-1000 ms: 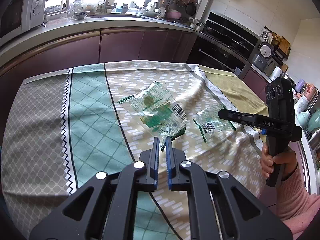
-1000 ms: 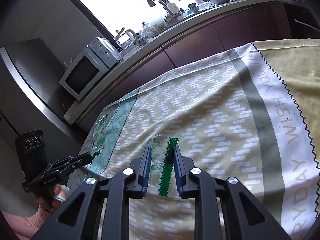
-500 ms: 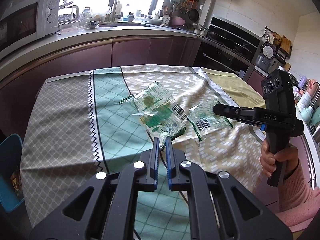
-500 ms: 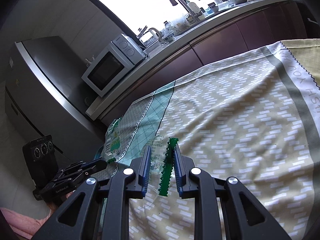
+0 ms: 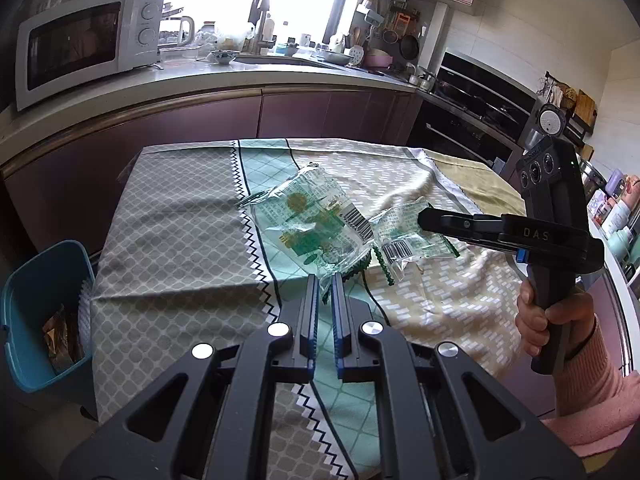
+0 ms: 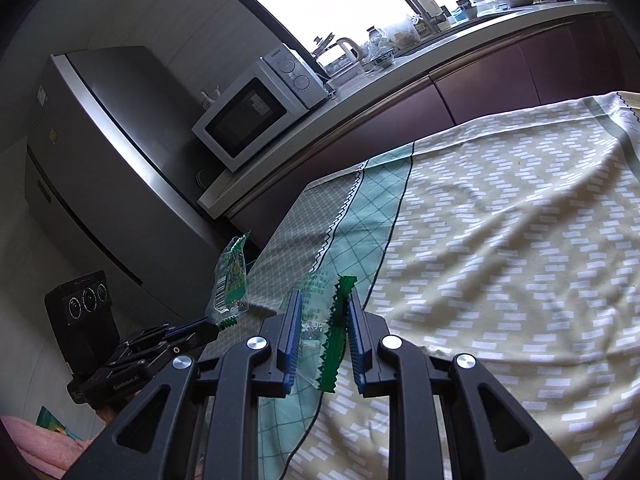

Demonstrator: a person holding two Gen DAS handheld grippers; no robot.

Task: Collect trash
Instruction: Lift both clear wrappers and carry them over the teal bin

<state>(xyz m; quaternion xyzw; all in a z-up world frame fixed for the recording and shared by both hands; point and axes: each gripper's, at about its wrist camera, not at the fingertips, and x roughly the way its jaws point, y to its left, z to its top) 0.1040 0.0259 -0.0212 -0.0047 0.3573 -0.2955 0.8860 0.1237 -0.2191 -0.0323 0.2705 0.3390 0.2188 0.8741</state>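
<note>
My left gripper (image 5: 325, 280) is shut on the near edge of a large clear-and-green wrapper (image 5: 316, 224) and holds it up above the tablecloth; it also shows in the right wrist view (image 6: 231, 284), hanging upright from the left gripper (image 6: 208, 326). My right gripper (image 6: 323, 304) is shut on a smaller clear wrapper with a green serrated edge (image 6: 334, 340). In the left wrist view the right gripper (image 5: 424, 218) holds that small wrapper (image 5: 408, 240) above the table. A blue trash bin (image 5: 38, 312) stands on the floor left of the table.
The table wears a patterned cloth (image 5: 180, 240) in grey, mint and beige. Behind it runs a counter with a microwave (image 5: 84, 40) and a sink. A steel fridge (image 6: 100, 152) stands at the left. An oven (image 5: 476, 100) is at the back right.
Both grippers have lifted and pulled back from the table with their wrappers. The view has swung left, and the blue bin and fridge have come into sight.
</note>
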